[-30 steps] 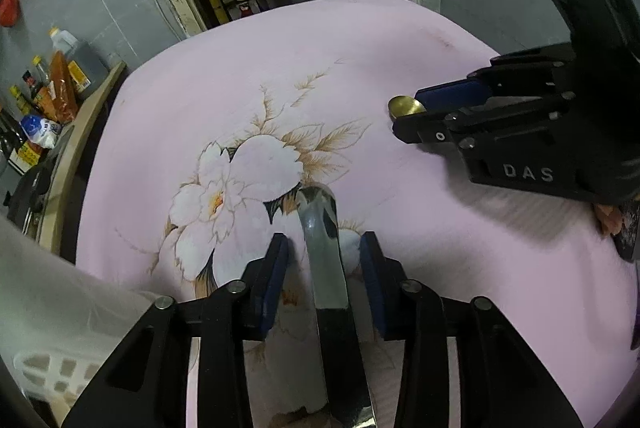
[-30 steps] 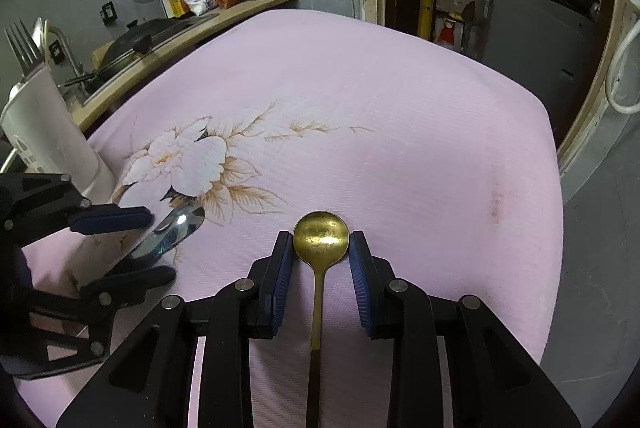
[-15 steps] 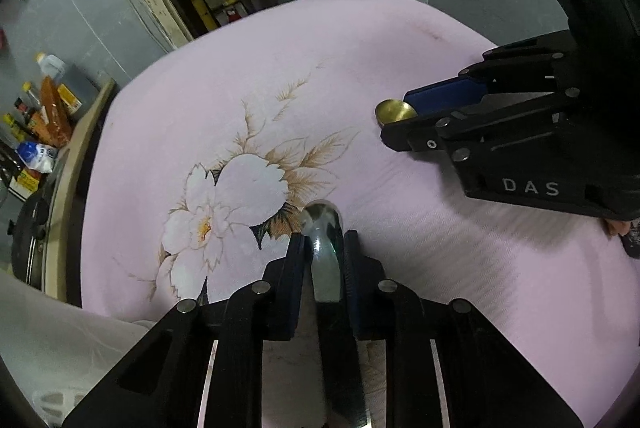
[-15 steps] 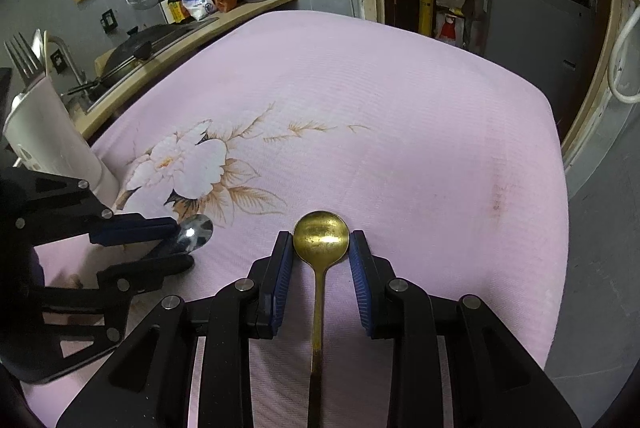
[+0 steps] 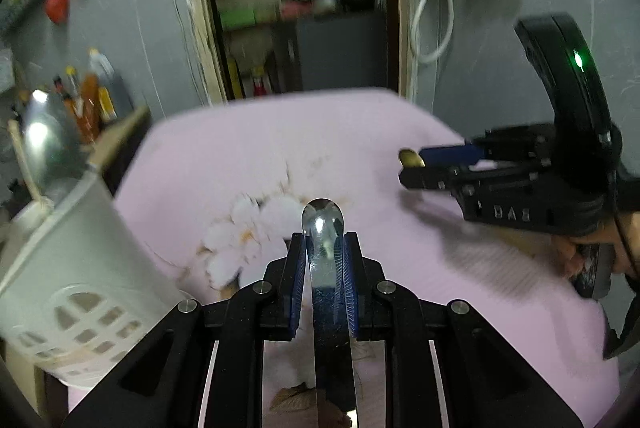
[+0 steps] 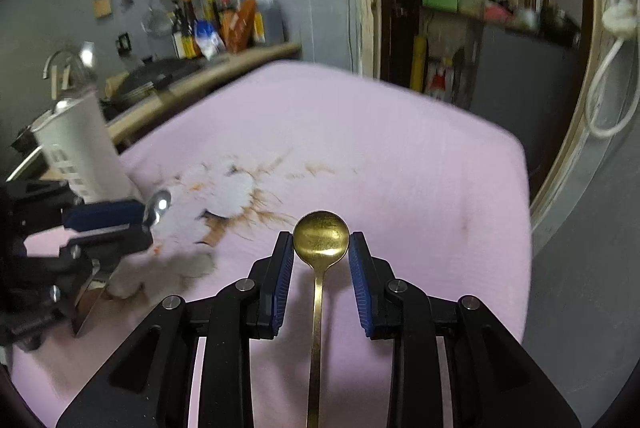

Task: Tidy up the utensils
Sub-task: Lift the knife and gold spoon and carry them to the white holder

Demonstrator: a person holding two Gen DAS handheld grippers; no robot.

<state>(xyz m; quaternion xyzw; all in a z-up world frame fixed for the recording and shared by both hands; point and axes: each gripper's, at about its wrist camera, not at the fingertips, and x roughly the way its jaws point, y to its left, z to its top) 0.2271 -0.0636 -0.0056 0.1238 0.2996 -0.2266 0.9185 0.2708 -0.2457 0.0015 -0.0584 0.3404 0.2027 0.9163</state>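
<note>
The silver spoon (image 5: pixel 322 224) sits pinched between the blue pads of the left gripper (image 5: pixel 322 248), its bowl poking out past the fingertips, above the pink flowered cloth (image 5: pixel 360 132) and just beside the white utensil holder (image 5: pixel 60 268). The gold spoon (image 6: pixel 321 236) is clamped at its bowl between the pads of the right gripper (image 6: pixel 321 248), farther from the holder, over the cloth's bare pink part. Judging from this, both pickups are done; neither spoon is in the holder yet. The holder already seems to carry some cutlery, blurred. What is left is carrying each spoon over and dropping it in.
</note>
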